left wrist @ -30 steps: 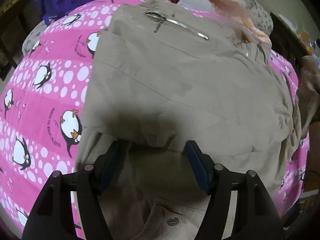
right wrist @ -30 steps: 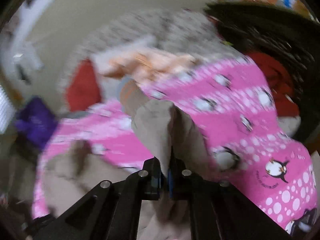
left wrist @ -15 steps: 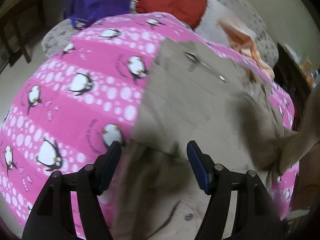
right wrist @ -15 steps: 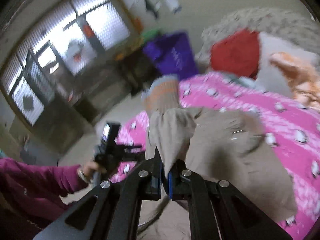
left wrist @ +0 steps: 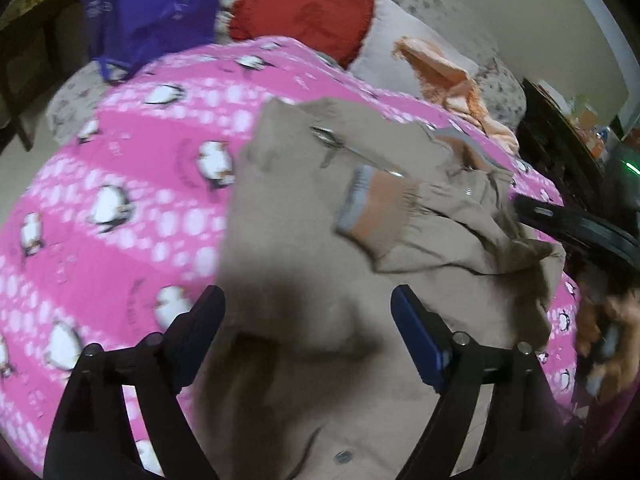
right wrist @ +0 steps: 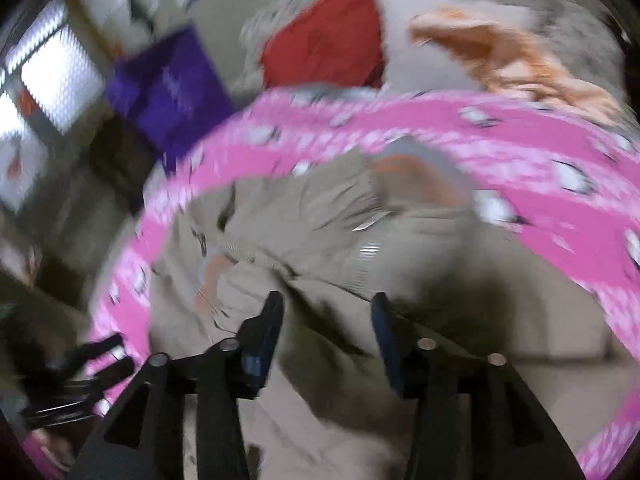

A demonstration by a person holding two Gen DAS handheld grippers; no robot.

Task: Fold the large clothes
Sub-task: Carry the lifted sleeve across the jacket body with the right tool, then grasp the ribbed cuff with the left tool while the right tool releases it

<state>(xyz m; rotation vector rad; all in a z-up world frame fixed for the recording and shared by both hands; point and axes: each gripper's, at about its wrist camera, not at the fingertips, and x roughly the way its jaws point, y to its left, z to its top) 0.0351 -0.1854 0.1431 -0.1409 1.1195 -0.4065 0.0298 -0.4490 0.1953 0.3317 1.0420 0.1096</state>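
The khaki jacket (left wrist: 304, 248) is lying spread across the pink penguin blanket (left wrist: 120, 184), covering the blanket's middle and its side toward the cameras. Nearest the left wrist camera, the left gripper (left wrist: 308, 320) is hanging just above the jacket's near portion; its jaws are standing wide apart and opening further, with nothing between the pads. In the right wrist view, heavily blurred, the right gripper (right wrist: 326, 320) is likewise poised over the jacket's bunched fabric; its jaws are parting, and no cloth is being pinched. Beyond the left gripper, a sleeve with an orange and grey cuff (left wrist: 372, 208) is lying folded across the jacket's chest, just this side of a silver zipper (left wrist: 340, 144). Past the jacket's far edge, a red cushion (left wrist: 308, 12), an orange cloth (left wrist: 452, 76) and a purple bag (left wrist: 152, 4) are sitting beyond the blanket.
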